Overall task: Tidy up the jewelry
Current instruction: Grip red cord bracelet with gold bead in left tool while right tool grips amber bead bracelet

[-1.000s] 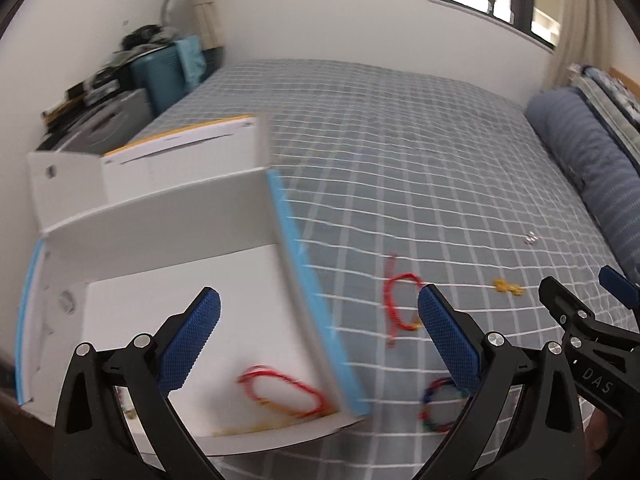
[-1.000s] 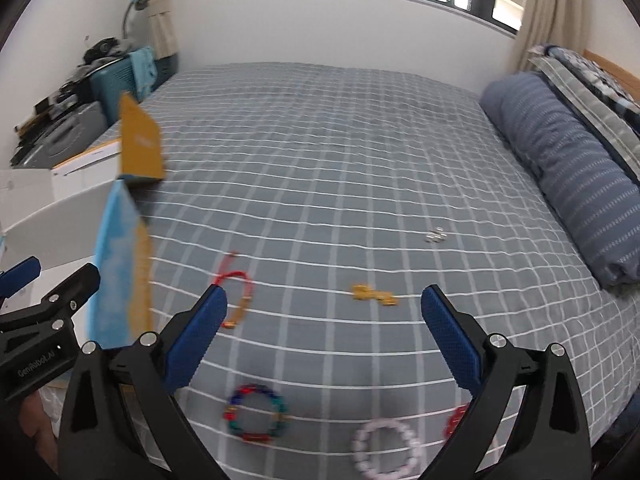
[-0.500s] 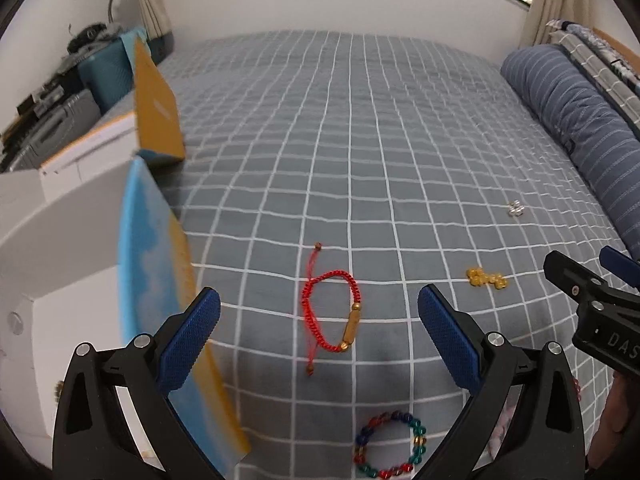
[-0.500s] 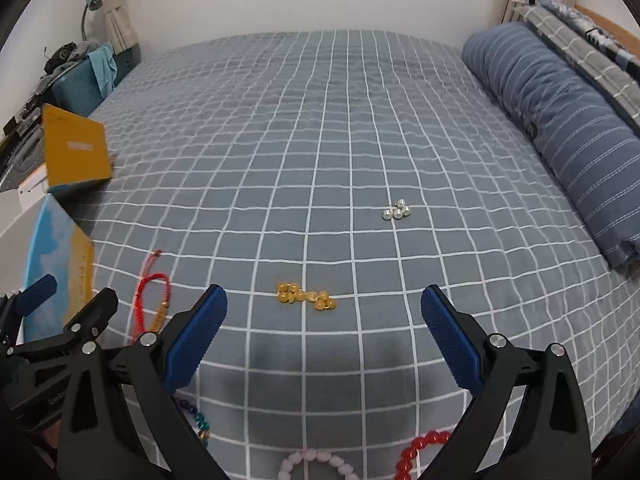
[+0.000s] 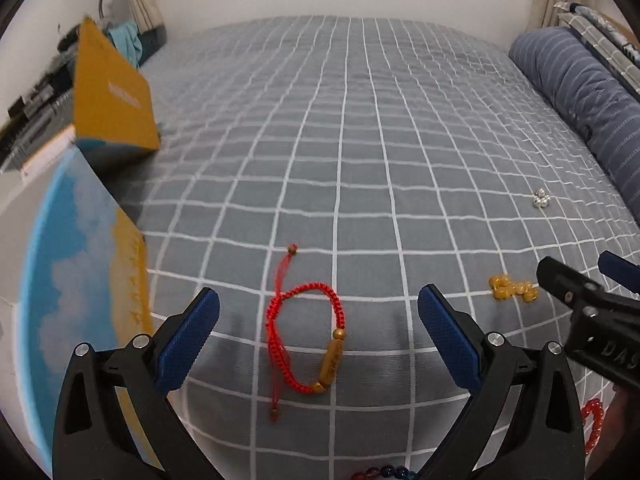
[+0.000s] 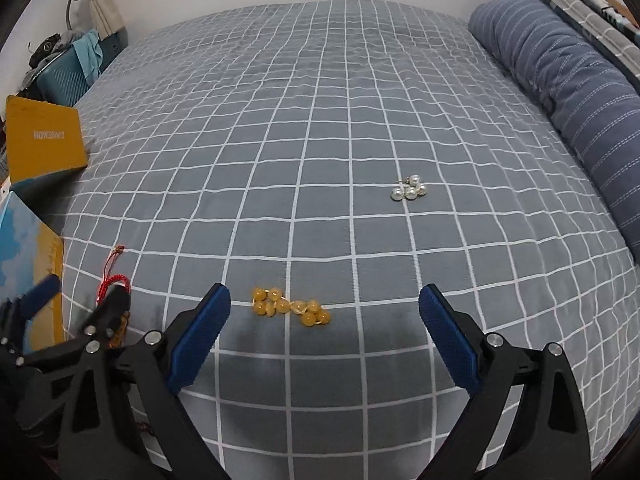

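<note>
A red cord bracelet with a gold tube bead (image 5: 308, 336) lies on the grey checked bedspread, between the open fingers of my left gripper (image 5: 319, 338). A cluster of yellow beads (image 6: 290, 306) lies just ahead of my open, empty right gripper (image 6: 324, 332), a little left of its middle; it also shows in the left wrist view (image 5: 512, 288). A small bunch of pearls (image 6: 409, 191) lies farther back. The open blue and yellow box (image 5: 80, 264) stands at the left. The bracelet (image 6: 114, 280) is partly hidden behind the left gripper in the right wrist view.
A red bead bracelet (image 5: 592, 428) and a multicoloured bead bracelet (image 5: 384, 472) lie at the near edge of the bed. The box's yellow flap (image 6: 44, 140) stands up at the left. A blue striped bolster (image 6: 576, 92) runs along the right side.
Both grippers have swung right and moved forward and lower. The box has slid to the left edge of view, the red cord bracelet now sits between the left fingers, and the yellow beads are nearer the right gripper.
</note>
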Demonstrator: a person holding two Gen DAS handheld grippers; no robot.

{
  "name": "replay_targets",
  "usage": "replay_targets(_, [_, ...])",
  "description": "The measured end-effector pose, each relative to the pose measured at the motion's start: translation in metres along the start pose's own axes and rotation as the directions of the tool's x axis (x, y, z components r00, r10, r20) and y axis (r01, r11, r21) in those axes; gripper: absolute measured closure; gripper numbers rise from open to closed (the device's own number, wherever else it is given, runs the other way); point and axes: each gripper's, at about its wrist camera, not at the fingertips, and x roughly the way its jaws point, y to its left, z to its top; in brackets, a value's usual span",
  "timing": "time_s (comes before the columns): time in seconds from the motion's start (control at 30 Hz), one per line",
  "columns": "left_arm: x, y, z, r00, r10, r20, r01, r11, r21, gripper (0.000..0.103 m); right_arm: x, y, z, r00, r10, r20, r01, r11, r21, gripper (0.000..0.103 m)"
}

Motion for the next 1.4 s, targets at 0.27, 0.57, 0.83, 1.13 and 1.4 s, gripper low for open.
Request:
replay_targets(0.27, [0.024,0.0,-0.01,0.999,-0.022,-0.047,0.022,1.0,-0.007,0.006,0.028,0.005,0.001,0.997,0.017,-0.077,-0.016,1.0,0.011,0.024])
replay_targets(0.57, [0.038,0.001,-0.01,0.996,-0.043,-0.072,0.042,0.999,-0.017,0.006,0.048,0.01,0.002,0.991,0.05,-0.121,-0.048,0.999,0.018,0.033])
replay_targets(0.83, [0.038,0.003,-0.008,0.994,-0.072,-0.079,0.07,0.997,-0.028,0.026,0.049,0.005,0.003,0.989,0.088,-0.122,-0.082,0.995,0.051,0.049])
replay_targets(1.13, [0.036,0.001,-0.009,0.994,-0.076,-0.078,0.075,0.997,-0.02,0.044,0.045,0.013,0.001,0.987,0.112,-0.115,-0.107,0.993,0.051,0.052])
replay_targets(1.4, [0.034,0.003,-0.008,0.994,-0.075,-0.074,0.075,0.997,-0.001,0.068,0.049,0.013,-0.001,0.987,0.109,-0.116,-0.106,0.994,0.035,0.052])
